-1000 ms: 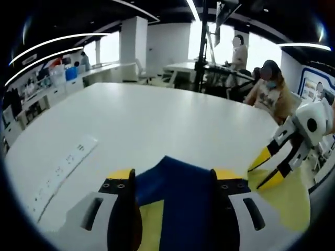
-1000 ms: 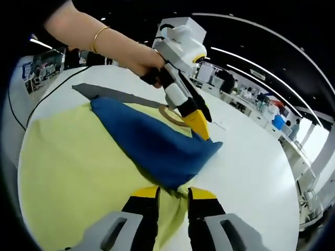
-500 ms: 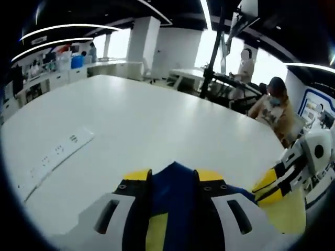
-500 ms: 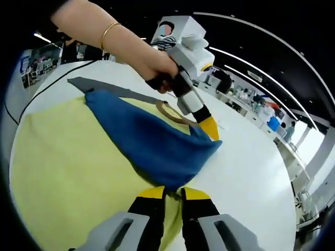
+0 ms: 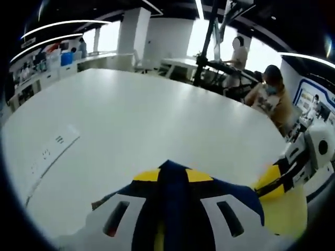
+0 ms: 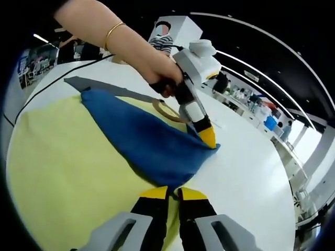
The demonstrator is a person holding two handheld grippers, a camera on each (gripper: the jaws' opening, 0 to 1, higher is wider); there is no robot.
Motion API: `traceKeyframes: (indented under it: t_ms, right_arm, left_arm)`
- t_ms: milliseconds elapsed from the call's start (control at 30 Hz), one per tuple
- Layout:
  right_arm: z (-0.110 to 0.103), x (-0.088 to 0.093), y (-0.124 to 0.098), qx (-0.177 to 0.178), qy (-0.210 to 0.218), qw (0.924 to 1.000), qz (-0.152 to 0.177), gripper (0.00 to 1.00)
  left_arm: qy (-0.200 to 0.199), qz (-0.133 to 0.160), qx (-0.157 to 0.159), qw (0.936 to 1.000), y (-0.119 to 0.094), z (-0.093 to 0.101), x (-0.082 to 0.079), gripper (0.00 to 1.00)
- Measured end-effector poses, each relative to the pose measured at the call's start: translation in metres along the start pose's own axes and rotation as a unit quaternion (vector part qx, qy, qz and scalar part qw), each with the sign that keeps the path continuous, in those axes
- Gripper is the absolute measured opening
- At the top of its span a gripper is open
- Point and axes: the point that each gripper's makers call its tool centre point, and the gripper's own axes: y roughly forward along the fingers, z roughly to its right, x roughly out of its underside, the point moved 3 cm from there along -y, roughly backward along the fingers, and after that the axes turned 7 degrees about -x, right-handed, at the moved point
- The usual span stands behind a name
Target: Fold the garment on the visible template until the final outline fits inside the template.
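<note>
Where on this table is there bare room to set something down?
Bare white table spreads beyond the blue garment, bordered by the white power strip on one side. The yellow template is also mostly uncovered. It is crowded at the garment's corner, where the left gripper and right gripper pinch it.

A big white table [image 5: 157, 115] carries everything. A wide yellow sheet [image 6: 57, 167] lies flat on it and covers much of the near part in the right gripper view. A blue cloth [image 6: 141, 141] lies on top of the yellow sheet, and its pointed end reaches just past the sheet's edge onto the bare white top. A grey strip [image 6: 84, 83] lies on the table at the far edge of the yellow sheet. A black cable [image 6: 63, 65] runs across the table behind it. In the left gripper view, a long white power strip [image 5: 49, 154] lies well apart from the cloth.
</note>
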Motion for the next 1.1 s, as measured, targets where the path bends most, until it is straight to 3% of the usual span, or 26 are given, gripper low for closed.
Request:
traceKeyframes:
  t_ms: [200, 333, 533, 767, 1000, 1100]
  right_arm:
    - [0.000, 0.001, 0.000, 0.004, -0.001, 1.0000, -0.001, 0.01]
    - [0.000, 0.001, 0.000, 0.006, 0.002, 1.0000, 0.000, 0.01]
    - [0.001, 0.000, 0.000, 0.010, 0.007, 0.9999, 0.005, 0.00]
    - [0.003, -0.002, -0.006, 0.017, 0.005, 0.9998, 0.011, 0.00]
    - [0.009, -0.006, -0.015, 0.031, 0.033, 0.9985, 0.030, 0.00]
    - [0.012, -0.005, -0.018, 0.032, 0.072, 0.9959, 0.043, 0.00]
  left_arm:
    - [0.016, -0.023, 0.009, 0.9996, 0.009, 0.006, 0.004, 0.10]
    - [0.029, -0.032, 0.011, 0.9990, 0.011, 0.007, 0.006, 0.01]
    - [0.041, -0.031, 0.010, 0.9986, 0.008, 0.007, 0.002, 0.00]
    - [0.044, -0.014, 0.006, 0.9989, -0.004, 0.005, -0.013, 0.00]
    - [0.030, -0.013, -0.008, 0.9994, -0.005, -0.001, -0.014, 0.00]
    - [0.013, -0.008, -0.012, 0.9998, -0.005, -0.003, -0.017, 0.00]
